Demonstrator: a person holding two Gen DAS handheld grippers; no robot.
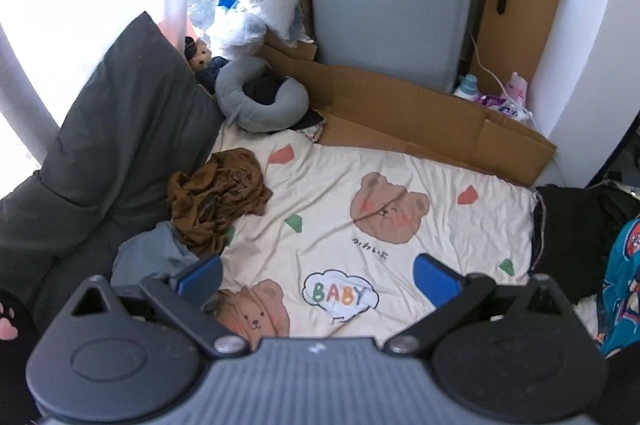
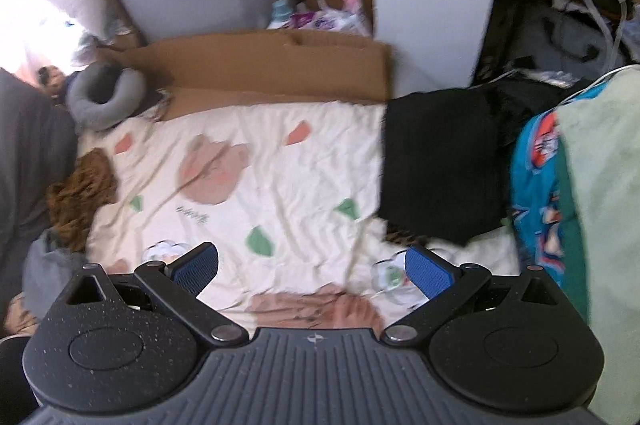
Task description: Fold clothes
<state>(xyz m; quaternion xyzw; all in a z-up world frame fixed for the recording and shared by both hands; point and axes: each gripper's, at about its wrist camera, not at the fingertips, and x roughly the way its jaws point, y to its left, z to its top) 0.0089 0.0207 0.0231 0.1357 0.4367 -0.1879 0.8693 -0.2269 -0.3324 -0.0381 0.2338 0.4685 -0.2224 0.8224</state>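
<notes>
One brown garment (image 1: 218, 197), one black garment (image 2: 440, 165), two grippers.

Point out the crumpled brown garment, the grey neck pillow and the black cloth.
Crumpled brown garment (image 1: 218, 197), left wrist view: middle of the heap.
Grey neck pillow (image 1: 256, 109), left wrist view: its lower curved part.
Black cloth (image 2: 440, 161), right wrist view: centre of its flat face.

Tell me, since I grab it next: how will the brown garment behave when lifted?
The brown garment lies crumpled in thin folds, so it is probably floppy and will sag from one pinch. It looks light. Its edge overlaps the grey garment, which might drag along.
</notes>
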